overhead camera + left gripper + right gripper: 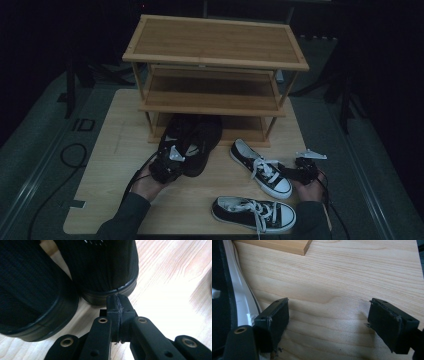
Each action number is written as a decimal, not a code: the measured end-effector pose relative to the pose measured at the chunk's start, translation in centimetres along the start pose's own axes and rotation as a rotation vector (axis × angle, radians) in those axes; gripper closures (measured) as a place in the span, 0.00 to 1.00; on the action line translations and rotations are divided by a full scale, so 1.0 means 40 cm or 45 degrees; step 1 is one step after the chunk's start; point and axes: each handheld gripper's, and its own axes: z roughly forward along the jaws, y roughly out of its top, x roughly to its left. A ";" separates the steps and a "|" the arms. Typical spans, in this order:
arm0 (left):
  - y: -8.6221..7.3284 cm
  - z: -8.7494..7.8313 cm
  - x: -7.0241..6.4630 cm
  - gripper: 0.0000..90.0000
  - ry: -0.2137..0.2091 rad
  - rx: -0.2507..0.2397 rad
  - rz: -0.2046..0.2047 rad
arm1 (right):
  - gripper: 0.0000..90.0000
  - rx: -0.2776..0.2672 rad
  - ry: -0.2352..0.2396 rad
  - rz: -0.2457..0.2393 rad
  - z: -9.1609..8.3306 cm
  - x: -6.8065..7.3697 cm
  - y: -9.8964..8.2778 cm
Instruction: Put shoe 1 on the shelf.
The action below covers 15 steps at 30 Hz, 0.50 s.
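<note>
Bamboo shoe rack point(215, 60) stands at the back of the pale wooden bench point(115, 165); two black shoes point(192, 140) lie against its bottom shelf, toes toward it. Left gripper point(167, 165), jaws pressed shut, sits at one black shoe's heel. Right gripper point(302, 167), jaws wide apart over bare wood, rests just beside a black-and-white sneaker point(260, 167); another sneaker point(252, 212) lies nearer the bench's front edge.

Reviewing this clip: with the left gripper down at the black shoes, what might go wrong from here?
1. The left gripper is shut, its tips against the heel of one black shoe, gripping nothing; it may only nudge the shoe.
2. The second black shoe lies close beside it and could get shoved.
3. The open right gripper sits right beside a sneaker and might bump it.
</note>
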 end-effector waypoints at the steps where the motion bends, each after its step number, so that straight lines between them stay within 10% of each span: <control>1: -0.002 0.007 -0.002 0.99 0.001 0.011 0.003 | 0.19 0.000 0.000 0.000 0.000 0.000 0.000; 15: -0.022 0.060 -0.020 0.99 -0.005 0.068 0.034 | 0.19 0.000 0.000 0.000 0.000 0.000 0.000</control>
